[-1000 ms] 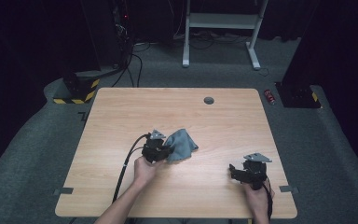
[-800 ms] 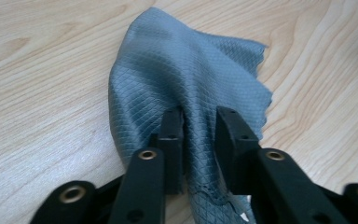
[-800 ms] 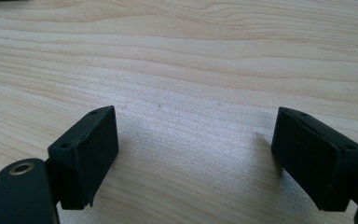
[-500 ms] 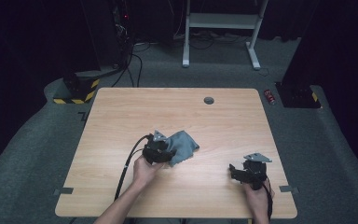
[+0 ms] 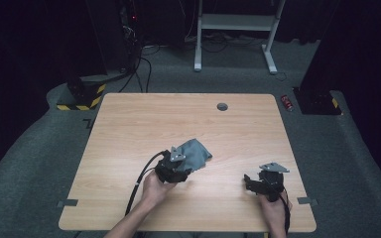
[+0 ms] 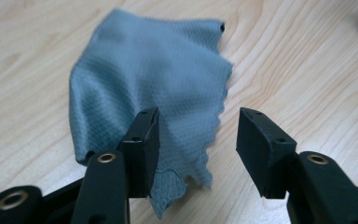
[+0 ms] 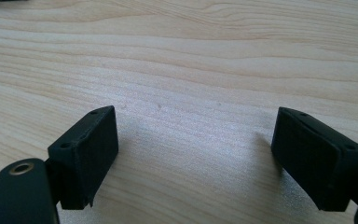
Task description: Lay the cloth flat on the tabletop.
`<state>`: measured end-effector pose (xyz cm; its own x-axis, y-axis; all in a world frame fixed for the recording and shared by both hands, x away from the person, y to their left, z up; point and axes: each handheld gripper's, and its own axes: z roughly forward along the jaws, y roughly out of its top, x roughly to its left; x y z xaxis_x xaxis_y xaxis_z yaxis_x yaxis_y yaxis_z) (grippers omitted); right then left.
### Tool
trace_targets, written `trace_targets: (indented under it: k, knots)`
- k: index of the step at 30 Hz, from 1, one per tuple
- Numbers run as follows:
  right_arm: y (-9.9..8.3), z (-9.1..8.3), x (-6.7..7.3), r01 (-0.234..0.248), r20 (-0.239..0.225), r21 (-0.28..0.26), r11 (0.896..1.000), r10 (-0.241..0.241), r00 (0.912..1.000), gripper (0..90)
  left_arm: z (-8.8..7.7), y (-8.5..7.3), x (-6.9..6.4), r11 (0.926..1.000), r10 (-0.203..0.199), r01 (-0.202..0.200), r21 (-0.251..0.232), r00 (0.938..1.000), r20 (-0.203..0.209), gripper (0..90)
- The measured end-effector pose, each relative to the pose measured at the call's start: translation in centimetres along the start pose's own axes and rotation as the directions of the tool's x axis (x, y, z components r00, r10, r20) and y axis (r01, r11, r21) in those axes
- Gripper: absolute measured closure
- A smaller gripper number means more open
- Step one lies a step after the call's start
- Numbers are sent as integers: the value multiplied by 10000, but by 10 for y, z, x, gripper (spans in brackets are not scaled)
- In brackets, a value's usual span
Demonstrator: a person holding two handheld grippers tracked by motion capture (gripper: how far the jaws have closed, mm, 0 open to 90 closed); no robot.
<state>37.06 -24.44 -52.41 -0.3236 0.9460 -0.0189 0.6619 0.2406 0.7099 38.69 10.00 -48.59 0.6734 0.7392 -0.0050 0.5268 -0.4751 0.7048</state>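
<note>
The grey cloth [image 6: 149, 79] lies crumpled mid-worktop [image 5: 129, 124], just beyond the left tool [image 6: 196, 135], whose jaws have just been spreading, nothing pinched; the right tool [image 7: 193, 154], spread, sits well apart

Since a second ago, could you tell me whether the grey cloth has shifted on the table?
Yes, slightly. The grey cloth now lies a little nearer the round grommet, spread flatter, released from the left gripper, whose jaws have just opened.

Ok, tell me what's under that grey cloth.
The grey cloth lies crumpled on the wooden table, with bare wood showing all round its edges. Its folds cover whatever is beneath, so nothing more can be told. The left gripper stands open over its near corner.
</note>
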Motion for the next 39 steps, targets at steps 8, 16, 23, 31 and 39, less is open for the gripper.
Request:
trace_targets:
  k: [8, 16, 23, 31, 39]
  knots:
    - [0, 0, 0, 19, 1, -5, 10000, -19, 10000, 146, 13, -10, 0, 9988, 123, -113, 470, 9997, -213, 504]
    - [0, 0, 0, 4, 0, -1, 10000, -4, 10000, 146, 20, -13, -2, 9961, 576, -545, 698, 9974, -425, 606]
    - [0, 0, 0, 21, 1, -6, 10000, -21, 10000, 146, 20, -13, -2, 9946, 751, -718, 749, 9963, -418, 852]
    - [0, 0, 0, 2, -1, 1, 10000, -2, 10000, 146, 14, -11, 5, 9989, 247, -245, 405, 9997, -57, 894]
    - [0, 0, 0, 3, -2, -1, 10000, -3, 10000, 146, -14, 3, 17, 9977, -319, 326, -594, 9994, 128, 894]
